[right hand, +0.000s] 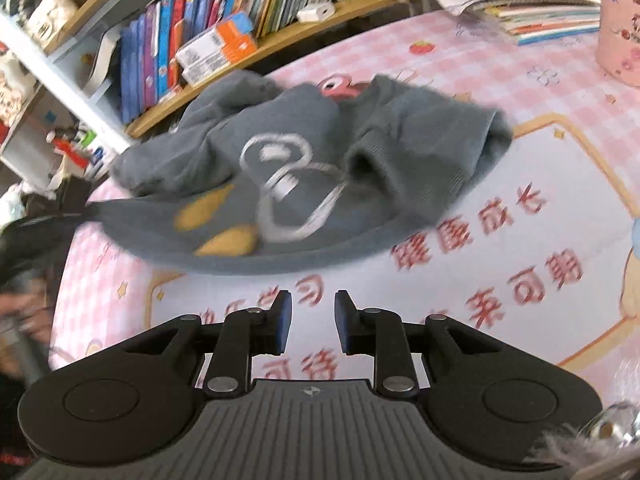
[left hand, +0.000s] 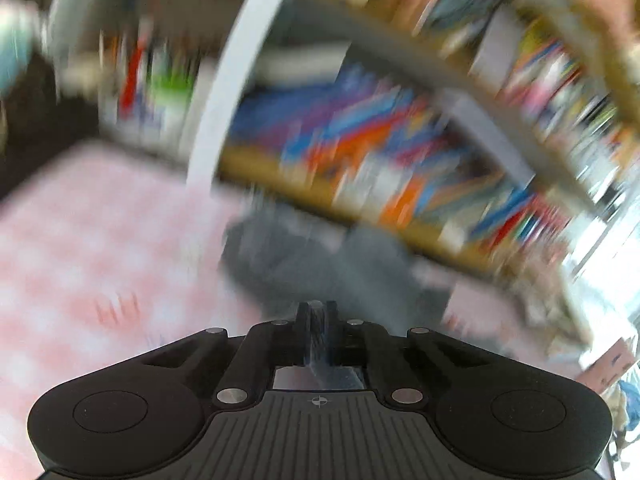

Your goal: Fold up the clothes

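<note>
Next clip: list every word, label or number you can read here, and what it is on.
"健康成长": red characters on the pink table mat, tilted.
"来可期": red, same mat, lower row; its start is unclear.
Other red characters near the right claw: blurred, partly hidden.
Book spines and boxes on the shelf: too small.
Grey sweater: white outline drawing, no legible words.
Left wrist view: motion-blurred, nothing readable.
</note>
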Motion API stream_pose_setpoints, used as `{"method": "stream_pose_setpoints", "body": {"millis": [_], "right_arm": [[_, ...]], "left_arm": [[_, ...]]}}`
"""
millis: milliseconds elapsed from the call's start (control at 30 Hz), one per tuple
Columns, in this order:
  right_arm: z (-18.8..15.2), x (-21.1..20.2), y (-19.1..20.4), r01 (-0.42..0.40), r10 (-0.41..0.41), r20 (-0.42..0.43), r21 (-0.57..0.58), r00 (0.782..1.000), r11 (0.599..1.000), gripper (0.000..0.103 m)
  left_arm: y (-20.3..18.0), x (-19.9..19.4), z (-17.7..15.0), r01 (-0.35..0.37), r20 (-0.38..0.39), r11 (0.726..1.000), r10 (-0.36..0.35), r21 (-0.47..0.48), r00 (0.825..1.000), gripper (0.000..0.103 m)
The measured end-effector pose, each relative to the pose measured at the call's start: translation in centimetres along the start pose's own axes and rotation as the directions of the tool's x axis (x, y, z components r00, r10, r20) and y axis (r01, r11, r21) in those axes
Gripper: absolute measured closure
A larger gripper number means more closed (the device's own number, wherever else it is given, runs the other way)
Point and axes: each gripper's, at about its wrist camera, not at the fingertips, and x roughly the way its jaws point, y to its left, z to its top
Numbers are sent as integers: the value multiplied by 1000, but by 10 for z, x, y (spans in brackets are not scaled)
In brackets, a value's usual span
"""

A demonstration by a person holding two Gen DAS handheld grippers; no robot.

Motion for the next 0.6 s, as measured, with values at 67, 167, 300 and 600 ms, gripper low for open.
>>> {"method": "stream_pose_setpoints", "body": {"millis": [67,167,300,600], "right_arm": [[11,-1,-3,22,-22,20,-32,1000,999,78],[29,3,-8,39,-36,38,-73,999,997,74],[45,12,-13,20,-17,31,-122,999,992,70],[56,31,-30,101,-94,43,-261,995,960,58]], "left_arm": [[-4,-39,6,-38,118,998,31,58,993,98],[18,-63,-6,-139,105,990,142,-33,984,98],[62,-59,-57,-314,-137,928,291,-201,947,97],[65,-74,-89,-476,-246,811,412,-341,877,75]]}}
